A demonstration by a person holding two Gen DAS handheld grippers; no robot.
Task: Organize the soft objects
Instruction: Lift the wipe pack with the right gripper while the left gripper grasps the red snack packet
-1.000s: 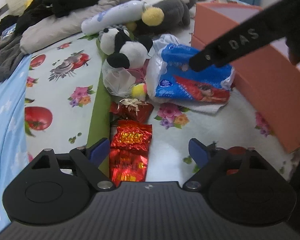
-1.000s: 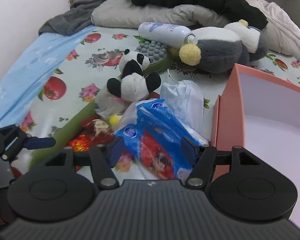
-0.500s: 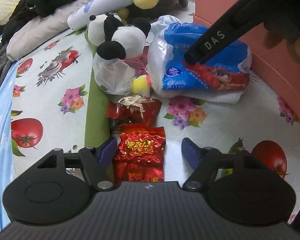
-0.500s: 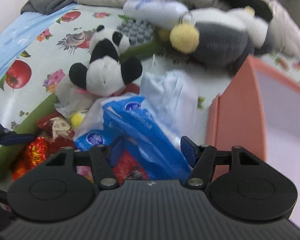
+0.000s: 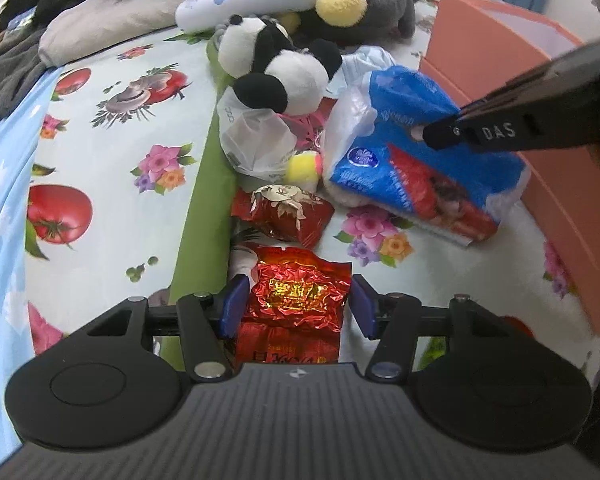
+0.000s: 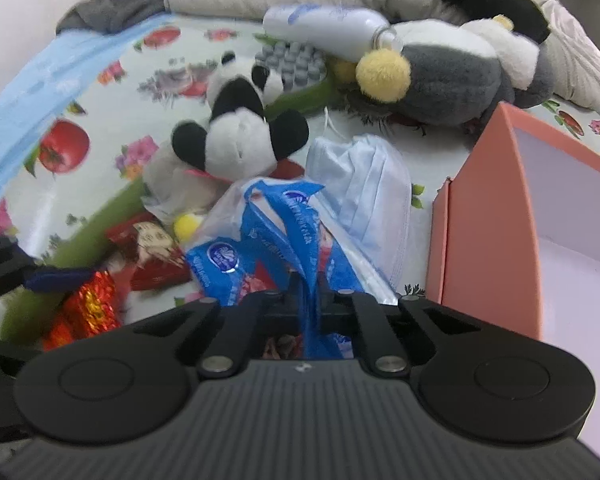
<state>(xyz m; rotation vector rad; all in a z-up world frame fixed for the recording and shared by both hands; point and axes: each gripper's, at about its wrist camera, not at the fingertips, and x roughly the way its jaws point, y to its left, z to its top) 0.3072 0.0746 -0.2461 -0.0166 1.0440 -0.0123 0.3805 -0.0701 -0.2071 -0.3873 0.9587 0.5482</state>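
Crinkled red foil packet (image 5: 296, 300) sits between your closing left gripper (image 5: 296, 306); your right gripper (image 6: 306, 300) pinches the glossy blue tissue pack (image 6: 284, 240), fluffy panda (image 6: 236, 136) behind.

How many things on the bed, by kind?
Plush toys: 2, panda and grey bird
Red foil packets: 2
Blue tissue pack: 1
Face masks: 1 stack
White bottle: 1
Pink box: 1
Total: 8

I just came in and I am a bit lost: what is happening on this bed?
A person is sorting soft things on the bed with two tools. The right hand-held gripper is shut on the blue tissue pack. The left hand-held gripper is closing around a red foil packet. The open pink box stands beside them.
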